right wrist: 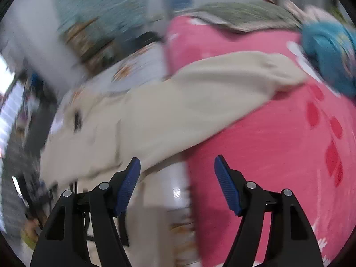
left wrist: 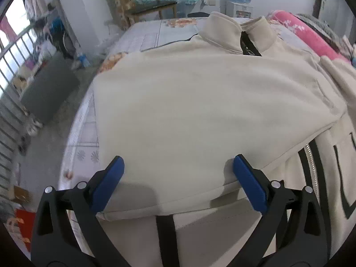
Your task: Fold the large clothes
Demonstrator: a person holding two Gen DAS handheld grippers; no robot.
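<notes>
Bed (left wrist: pixel 153 31), with its pale floral-printed sheet, carries the work; its near-left edge curves down the left of the left wrist view, dropping to grey floor. The large cream zip-front fleece jacket (left wrist: pixel 200 102) fills the centre of that view, one side panel folded across the body, stand-up collar (left wrist: pixel 235 31) at upper centre, black zip tape and a metal zipper (left wrist: pixel 310 158) showing at lower right.

In the blurred right wrist view, the jacket's long cream sleeve (right wrist: pixel 200 98) runs from centre-left to upper right, draped onto a rolled pink flower-printed quilt (right wrist: pixel 278 144) that fills the right half.

Left gripper (left wrist: pixel 178 169), lower centre, hangs above the folded panel's lower hem; its blue-padded jaws stand wide apart with nothing pinched. Right gripper (right wrist: pixel 178 169), lower centre of its own view, also has its jaws parted and empty, over the gap between sleeve and quilt.

Judged step: taking the outstretched sleeve to fold it inward. Done well, the pinch falls near the cuff at upper right, lifting clear of the quilt before carrying it across, so the folded panel stays flat.

Room: open sheet lies toward the collar; the quilt crowds the right side, and the bed edge is close at left.
</notes>
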